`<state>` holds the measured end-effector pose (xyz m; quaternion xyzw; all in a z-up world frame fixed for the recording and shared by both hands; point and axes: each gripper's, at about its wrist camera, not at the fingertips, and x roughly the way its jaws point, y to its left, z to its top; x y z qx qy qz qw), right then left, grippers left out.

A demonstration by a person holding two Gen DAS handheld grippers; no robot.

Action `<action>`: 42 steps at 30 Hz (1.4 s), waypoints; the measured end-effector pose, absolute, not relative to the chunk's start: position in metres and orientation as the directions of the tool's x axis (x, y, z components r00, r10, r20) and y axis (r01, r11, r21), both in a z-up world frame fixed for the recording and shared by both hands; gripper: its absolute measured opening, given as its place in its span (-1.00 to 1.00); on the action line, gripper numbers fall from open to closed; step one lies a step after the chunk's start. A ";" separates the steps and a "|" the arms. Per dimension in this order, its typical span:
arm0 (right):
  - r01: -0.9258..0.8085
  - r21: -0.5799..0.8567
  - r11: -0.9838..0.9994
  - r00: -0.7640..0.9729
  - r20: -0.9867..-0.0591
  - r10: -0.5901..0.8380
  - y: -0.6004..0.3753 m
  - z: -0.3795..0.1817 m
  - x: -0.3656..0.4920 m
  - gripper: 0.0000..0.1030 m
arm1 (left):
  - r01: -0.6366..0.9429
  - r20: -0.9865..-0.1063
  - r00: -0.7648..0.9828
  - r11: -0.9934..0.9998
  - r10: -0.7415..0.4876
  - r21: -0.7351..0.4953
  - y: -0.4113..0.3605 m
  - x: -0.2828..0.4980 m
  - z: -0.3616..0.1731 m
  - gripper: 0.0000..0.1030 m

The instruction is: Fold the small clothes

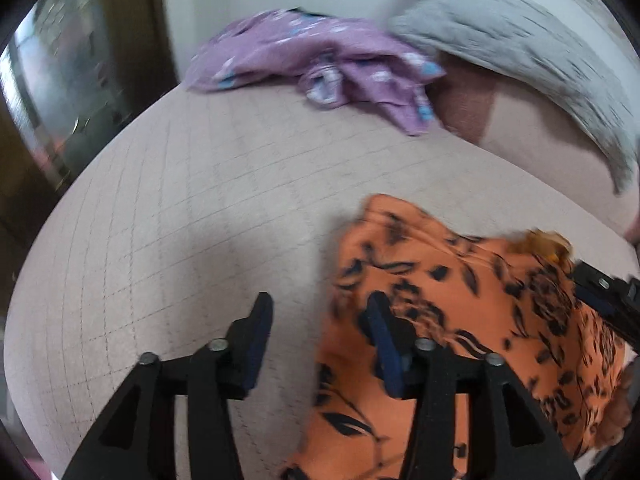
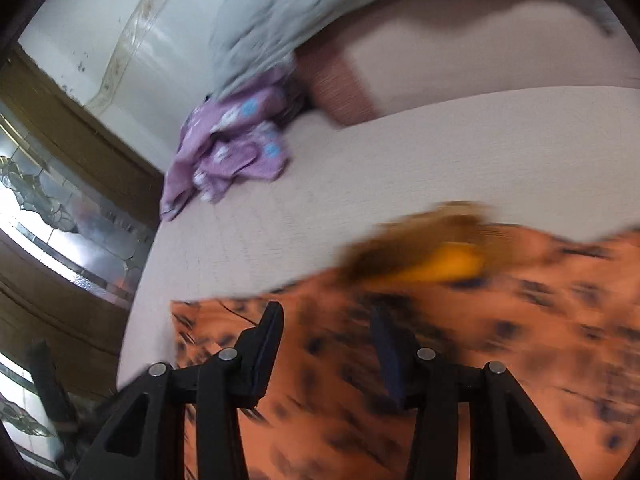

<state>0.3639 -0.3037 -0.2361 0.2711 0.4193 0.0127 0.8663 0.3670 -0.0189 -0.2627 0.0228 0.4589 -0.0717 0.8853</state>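
An orange garment with black leaf print (image 1: pixel 460 320) lies on the pale quilted bed (image 1: pixel 180 220). My left gripper (image 1: pixel 320 316) is open and empty, hovering at the garment's left edge, its right finger over the cloth. My right gripper (image 2: pixel 328 328) is open and empty above the same orange garment (image 2: pixel 500 340), which is blurred in the right wrist view. Its black tip shows at the right edge of the left wrist view (image 1: pixel 608 292). A brown and yellow part (image 2: pixel 440 256) sits at the garment's far edge.
A crumpled purple garment (image 1: pixel 320 60) with pale print lies at the far side of the bed, also in the right wrist view (image 2: pixel 232 152). A grey blanket (image 1: pixel 520 48) lies far right. A wooden door with patterned glass (image 2: pixel 60 208) stands left of the bed.
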 end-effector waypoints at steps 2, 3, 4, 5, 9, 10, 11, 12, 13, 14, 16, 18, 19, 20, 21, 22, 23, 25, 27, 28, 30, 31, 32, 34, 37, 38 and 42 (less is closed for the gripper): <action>0.248 0.416 0.875 0.640 -0.748 0.175 -0.331 -0.233 0.321 -0.05 | 0.163 -0.820 0.566 0.987 -0.079 0.018 -0.029 0.360 -0.263 0.25; 0.269 0.393 0.879 0.634 -0.760 0.146 -0.342 -0.233 0.301 -0.05 | 0.159 -0.823 0.565 0.986 -0.049 0.051 -0.032 0.357 -0.265 0.25; 0.288 0.379 0.879 0.626 -0.769 0.126 -0.356 -0.234 0.277 -0.05 | 0.153 -0.823 0.567 0.985 -0.017 0.085 -0.034 0.354 -0.266 0.25; 0.311 0.374 0.874 0.621 -0.776 0.111 -0.366 -0.235 0.258 -0.05 | 0.144 -0.820 0.573 0.982 0.020 0.125 -0.035 0.350 -0.267 0.25; 0.406 0.405 0.820 0.623 -0.778 0.076 -0.409 -0.243 0.191 -0.05 | 0.125 -0.802 0.596 0.984 0.031 0.131 -0.030 0.329 -0.259 0.25; 0.427 0.406 0.808 0.611 -0.788 0.073 -0.415 -0.250 0.183 -0.04 | 0.137 -0.799 0.600 0.981 0.025 0.134 -0.030 0.323 -0.261 0.28; 0.464 0.401 0.790 0.565 -0.821 0.085 -0.422 -0.266 0.180 0.02 | 0.151 -0.804 0.592 0.972 0.056 0.179 -0.032 0.320 -0.267 0.30; 0.475 0.405 0.781 0.528 -0.842 0.116 -0.427 -0.280 0.178 0.03 | 0.158 -0.809 0.580 0.961 0.095 0.226 -0.035 0.321 -0.275 0.30; 0.464 0.415 0.783 0.544 -0.831 0.118 -0.429 -0.283 0.175 0.03 | 0.168 -0.818 0.558 0.946 0.140 0.276 -0.036 0.321 -0.288 0.31; 0.455 0.415 0.788 0.560 -0.821 0.110 -0.429 -0.278 0.171 0.02 | 0.185 -0.825 0.545 0.938 0.149 0.292 -0.037 0.320 -0.296 0.32; 0.460 0.430 0.777 0.562 -0.818 0.120 -0.430 -0.265 0.167 0.02 | 0.201 -0.817 0.561 0.935 0.134 0.292 -0.033 0.313 -0.290 0.32; 0.443 0.495 0.748 0.619 -0.772 0.144 -0.434 -0.252 0.153 0.09 | 0.207 -0.823 0.561 0.947 0.092 0.247 -0.024 0.302 -0.279 0.32; 0.448 0.511 0.734 0.628 -0.764 0.148 -0.435 -0.250 0.147 0.21 | 0.201 -0.829 0.556 0.957 0.065 0.210 -0.016 0.295 -0.274 0.32; 0.453 0.535 0.714 0.633 -0.756 0.165 -0.437 -0.249 0.140 0.27 | 0.197 -0.839 0.543 0.964 0.045 0.179 -0.010 0.288 -0.271 0.32; 0.448 0.591 0.671 0.642 -0.735 0.218 -0.438 -0.252 0.131 0.30 | 0.202 -0.850 0.526 0.970 0.008 0.135 -0.005 0.280 -0.269 0.32; 0.442 0.637 0.632 0.649 -0.713 0.266 -0.436 -0.256 0.127 0.32 | 0.219 -0.860 0.507 0.973 -0.054 0.068 -0.001 0.271 -0.266 0.32; 0.440 0.684 0.581 0.648 -0.690 0.322 -0.435 -0.263 0.120 0.36 | 0.233 -0.866 0.489 0.972 -0.102 0.017 0.000 0.262 -0.265 0.34; 0.463 0.703 0.540 0.639 -0.687 0.346 -0.430 -0.273 0.108 0.38 | 0.233 -0.877 0.451 0.970 -0.166 -0.064 0.007 0.241 -0.271 0.40; 0.500 0.720 0.481 0.654 -0.678 0.334 -0.430 -0.284 0.099 0.41 | 0.200 -0.890 0.412 0.973 -0.193 -0.118 0.014 0.228 -0.284 0.45; 0.522 0.738 0.428 0.668 -0.665 0.333 -0.434 -0.293 0.096 0.46 | 0.167 -0.902 0.374 0.972 -0.215 -0.162 0.018 0.227 -0.293 0.45; 0.547 0.779 0.307 0.701 -0.626 0.341 -0.442 -0.314 0.091 0.50 | 0.106 -0.892 0.368 0.965 -0.261 -0.239 0.024 0.229 -0.299 0.54; 0.536 0.798 0.276 0.721 -0.602 0.342 -0.444 -0.318 0.094 0.52 | 0.084 -0.877 0.400 0.963 -0.268 -0.256 0.024 0.232 -0.297 0.59; 0.521 0.814 0.256 0.742 -0.580 0.336 -0.447 -0.320 0.097 0.57 | 0.068 -0.868 0.417 0.961 -0.270 -0.266 0.023 0.236 -0.296 0.59; 0.478 0.846 0.236 0.787 -0.532 0.314 -0.453 -0.320 0.105 0.62 | 0.030 -0.845 0.448 0.949 -0.294 -0.314 0.020 0.249 -0.299 0.67; 0.473 0.836 0.277 0.795 -0.541 0.276 -0.452 -0.320 0.128 0.72 | -0.038 -0.804 0.514 0.929 -0.298 -0.369 0.013 0.269 -0.300 0.72; 0.464 0.829 0.312 0.799 -0.544 0.257 -0.450 -0.316 0.135 0.73 | -0.040 -0.790 0.526 0.919 -0.315 -0.393 0.012 0.277 -0.299 0.72; 0.470 0.765 0.441 0.786 -0.590 0.186 -0.441 -0.310 0.166 0.31 | -0.078 -0.775 0.540 0.898 -0.328 -0.434 0.011 0.289 -0.303 -0.07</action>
